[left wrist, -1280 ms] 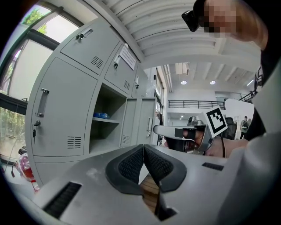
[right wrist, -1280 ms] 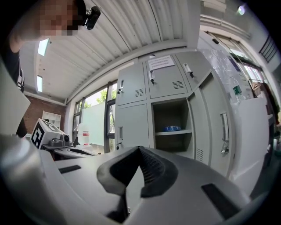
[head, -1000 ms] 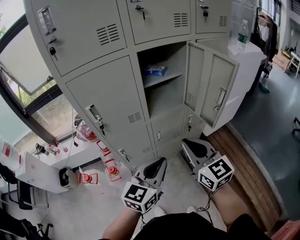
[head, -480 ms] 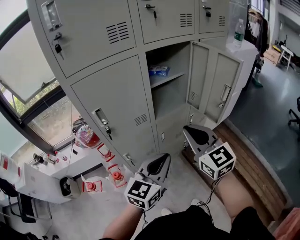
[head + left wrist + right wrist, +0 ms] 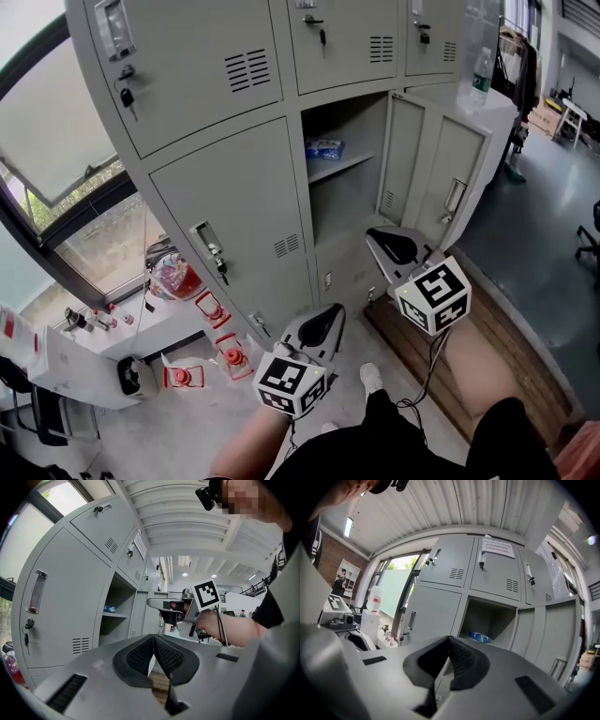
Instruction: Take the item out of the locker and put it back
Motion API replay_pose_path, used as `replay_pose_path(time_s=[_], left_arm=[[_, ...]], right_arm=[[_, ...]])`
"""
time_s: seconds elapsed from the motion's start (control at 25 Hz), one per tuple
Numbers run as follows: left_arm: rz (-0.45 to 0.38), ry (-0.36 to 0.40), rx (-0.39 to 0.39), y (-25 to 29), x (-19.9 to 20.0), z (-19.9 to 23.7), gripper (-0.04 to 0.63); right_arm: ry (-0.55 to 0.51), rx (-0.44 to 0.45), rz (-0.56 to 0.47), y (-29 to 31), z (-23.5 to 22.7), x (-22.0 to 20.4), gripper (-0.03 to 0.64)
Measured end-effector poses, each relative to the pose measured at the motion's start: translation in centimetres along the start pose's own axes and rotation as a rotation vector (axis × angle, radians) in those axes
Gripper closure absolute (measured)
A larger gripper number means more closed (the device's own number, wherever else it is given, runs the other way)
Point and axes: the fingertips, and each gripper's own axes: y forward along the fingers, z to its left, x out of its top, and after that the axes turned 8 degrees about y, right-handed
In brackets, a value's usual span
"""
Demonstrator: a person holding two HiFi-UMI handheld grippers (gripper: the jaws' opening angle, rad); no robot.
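Note:
A grey locker [image 5: 234,187] stands before me with one compartment open, its door [image 5: 441,183] swung out to the right. A blue packet [image 5: 324,148] lies on the shelf inside, also seen as the blue packet [image 5: 479,637] and, small and far, the blue packet [image 5: 109,609]. My right gripper [image 5: 382,235] is shut and empty, held below and to the right of the open compartment. My left gripper [image 5: 330,314] is shut and empty, lower down near the locker's base. In the left gripper view the right gripper [image 5: 152,603] shows ahead, held by a hand.
A white cabinet [image 5: 502,112] with a water bottle [image 5: 480,75] on top stands right of the locker. Red-and-white items [image 5: 220,342] lie on the floor at the lower left, beside a window [image 5: 56,187]. A wooden strip [image 5: 506,328] runs along the floor on the right.
The view has shifted closer to the locker. Both grippers rose and moved forward, the right one more, towards the open compartment. Both stayed shut.

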Motion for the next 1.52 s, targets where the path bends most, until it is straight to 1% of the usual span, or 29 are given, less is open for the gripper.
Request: replay_pose_path(time_s=[0.36,0.6,0.64,0.68,0.72,0.76,0.88,1.0,1.36,1.52], left_arm=[[0.002,0.014,0.037,3.7,0.4,1.1,0.578],[0.011,0.015,0.061,7.1,0.3,2.4,0.578],[0.013,0.014,0.065,7.6,0.2,2.6,0.578],[0.015,0.014,0.069,8.1,0.1,2.8,0.578],[0.017,0.014,0.071,8.7,0.1,3.0,0.578],[0.019,0.015,0.073,9.2,0.1,3.3,0.578],[0.025,0.02,0.081,10.7,0.1,4.1,0.578],[0.033,0.024,0.088,12.1,-0.1,5.0,0.578],[0.057,0.023,0.12,15.1,-0.6,7.8,0.578],[0.061,0.023,0.138,16.0,-0.6,8.9,0.578]], right_arm=[[-0.102,0.029,0.029,3.8,-4.5,1.5,0.565],[-0.193,0.048,0.055,7.3,-7.4,1.4,0.563],[-0.2,0.06,0.063,7.9,-7.7,1.2,0.545],[-0.206,0.071,0.07,8.5,-8.0,1.1,0.475],[-0.214,0.076,0.073,9.1,-8.4,1.0,0.47],[-0.227,0.078,0.077,9.6,-8.8,0.9,0.489],[-0.264,0.079,0.094,11.5,-10.2,0.3,0.451],[-0.267,0.091,0.117,13.6,-11.4,-0.4,0.405],[-0.329,0.088,0.185,20.3,-14.9,-1.9,0.351],[-0.346,0.098,0.203,22.7,-15.5,-2.3,0.347]])
